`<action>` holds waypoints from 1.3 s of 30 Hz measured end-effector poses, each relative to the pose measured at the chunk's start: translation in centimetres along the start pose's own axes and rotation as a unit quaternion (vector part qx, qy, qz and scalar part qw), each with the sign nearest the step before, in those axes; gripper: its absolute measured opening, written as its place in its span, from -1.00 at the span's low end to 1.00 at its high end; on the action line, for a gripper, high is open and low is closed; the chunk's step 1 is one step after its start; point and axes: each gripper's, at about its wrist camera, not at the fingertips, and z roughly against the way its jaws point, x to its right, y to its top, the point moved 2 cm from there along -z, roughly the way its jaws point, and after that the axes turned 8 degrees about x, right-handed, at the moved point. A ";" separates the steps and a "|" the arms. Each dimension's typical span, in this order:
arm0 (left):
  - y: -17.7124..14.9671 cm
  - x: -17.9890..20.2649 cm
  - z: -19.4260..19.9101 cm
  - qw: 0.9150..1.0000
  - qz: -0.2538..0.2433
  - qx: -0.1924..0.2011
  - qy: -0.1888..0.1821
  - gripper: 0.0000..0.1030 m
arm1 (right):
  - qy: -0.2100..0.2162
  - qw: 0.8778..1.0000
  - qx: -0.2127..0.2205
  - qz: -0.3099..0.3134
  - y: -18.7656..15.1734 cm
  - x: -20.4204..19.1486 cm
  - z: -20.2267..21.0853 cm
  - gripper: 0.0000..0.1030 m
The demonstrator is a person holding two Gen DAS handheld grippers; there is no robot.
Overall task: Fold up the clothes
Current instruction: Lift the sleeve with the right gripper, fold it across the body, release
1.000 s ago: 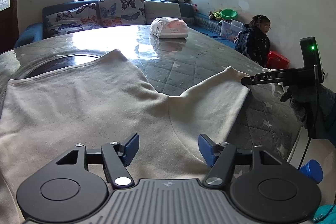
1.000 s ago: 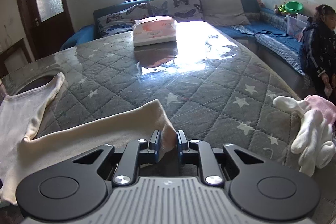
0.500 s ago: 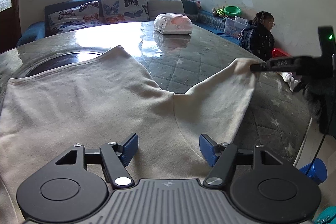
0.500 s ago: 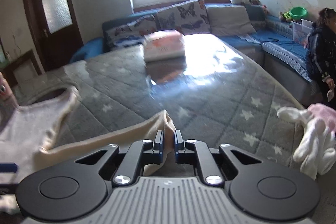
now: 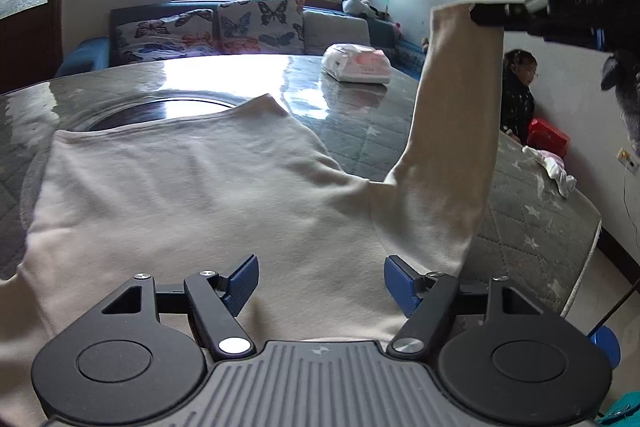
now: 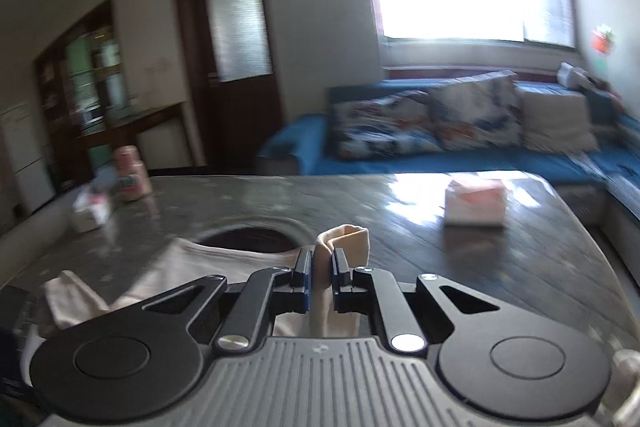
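A cream long-sleeved top [image 5: 200, 195] lies spread flat on the quilted table [image 5: 360, 123]. Its right sleeve [image 5: 452, 115] stands lifted high off the table, its cuff pinched by my right gripper [image 5: 480, 14] at the upper right of the left wrist view. In the right wrist view the right gripper [image 6: 319, 263] is shut on the sleeve cuff [image 6: 344, 239], with the rest of the top [image 6: 168, 271] below to the left. My left gripper [image 5: 320, 279] hovers open just above the near part of the top, nothing between its blue pads [image 5: 242, 277].
A tissue pack [image 5: 358, 63] lies at the table's far side, and a dark round recess [image 5: 160, 111] lies behind the top. Pink and white clothes [image 5: 554, 167] rest on the right edge. A person [image 5: 518, 91] sits by the wall. Jars and boxes [image 6: 108, 195] stand far left.
My right gripper has raised the sleeve cuff from table level high into the air and swung leftward over the top. The left gripper has stayed open in place.
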 end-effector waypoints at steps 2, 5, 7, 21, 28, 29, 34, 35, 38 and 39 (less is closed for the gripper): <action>-0.2 -0.9 0.9 1.000 0.009 0.008 0.007 0.42 | 0.026 1.000 -0.001 0.016 0.8 -2.3 -0.9 -0.83; -0.6 -2.3 2.1 0.999 0.024 0.017 0.020 0.43 | 0.064 0.997 -0.008 0.041 1.5 -5.9 -2.6 -0.83; -0.9 -3.2 3.0 0.999 0.033 0.022 0.028 0.43 | 0.091 0.994 -0.020 0.054 1.3 -8.3 -4.1 -0.83; -2.6 -7.1 7.1 0.993 0.075 0.039 0.084 0.51 | 0.210 0.960 -0.152 0.105 -5.9 -18.9 -10.6 -0.66; -2.2 -7.8 8.2 0.990 0.083 0.052 0.097 0.52 | 0.182 0.965 -0.143 0.124 -5.6 -16.4 -8.7 -0.46; -2.1 -7.8 8.3 0.990 0.083 0.054 0.098 0.52 | 0.169 0.966 -0.148 0.124 -5.9 -15.5 -8.6 -0.46; -1.3 -7.7 8.3 0.990 0.081 0.064 0.094 0.48 | 0.107 0.971 -0.182 0.114 -8.3 -10.6 -7.6 -0.46; -1.1 -7.6 8.0 0.991 0.078 0.065 0.090 0.45 | 0.100 0.971 -0.187 0.110 -8.8 -9.8 -7.4 -0.46; -0.4 -6.8 6.7 0.993 0.070 0.063 0.074 0.31 | 0.083 0.972 -0.194 0.105 -10.0 -8.1 -6.9 -0.46; -0.2 -6.5 6.3 0.993 0.067 0.063 0.068 0.26 | 0.076 0.972 -0.195 0.105 -10.4 -7.5 -6.8 -0.46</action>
